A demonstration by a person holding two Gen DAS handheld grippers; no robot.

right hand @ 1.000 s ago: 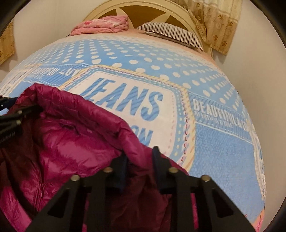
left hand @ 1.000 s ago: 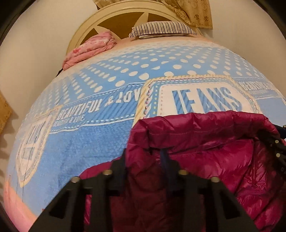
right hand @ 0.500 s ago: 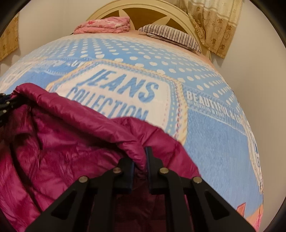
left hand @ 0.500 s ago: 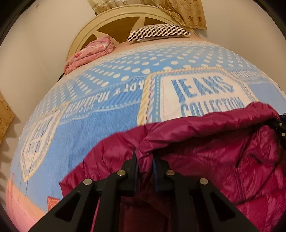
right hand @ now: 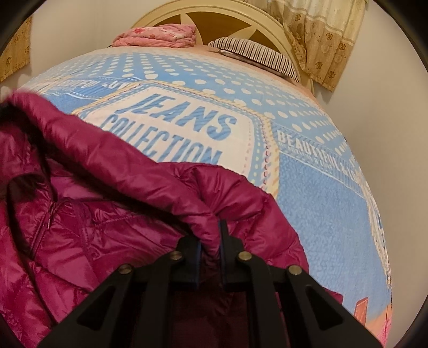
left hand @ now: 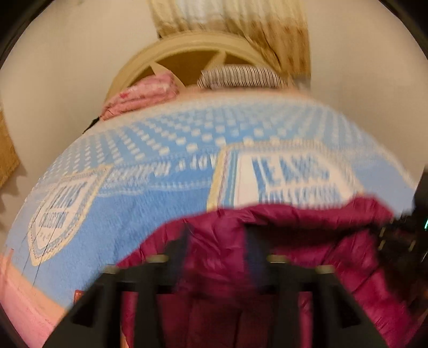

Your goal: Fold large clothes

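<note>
Cream walls close in behind a bed whose arched headboard (right hand: pixel 222 16) rises at the far end, and we see a blue blanket (right hand: pixel 315 192) printed with white dots and "JEANS COLLECTION" covering the mattress. At the head of the bed, going left to right, lie a folded pink quilt (right hand: pixel 157 36), a striped pillow (right hand: pixel 256 55) and, hanging past the headboard, a beige patterned curtain (right hand: pixel 321 42).

On the near part of the blanket sits the magenta puffer jacket (right hand: pixel 107 235) — its upper fold is lifted and drapes over the layer beneath, where a zipper line shows.

Our left gripper (left hand: pixel 216 238) is over the jacket's left end; the view is motion-blurred, yet its jaws stand visibly spread, with jacket fabric showing in the wide gap between them, and we cannot tell whether either finger touches the cloth. Its dark bulk also shows at the far left edge of the right wrist view.

Our right gripper (right hand: pixel 211 238) is at the jacket's right end — its jaws are pressed together on a bunched ridge of the fabric, which puckers where they pinch it. This gripper appears as a dark shape at the right edge of the left wrist view.
</note>
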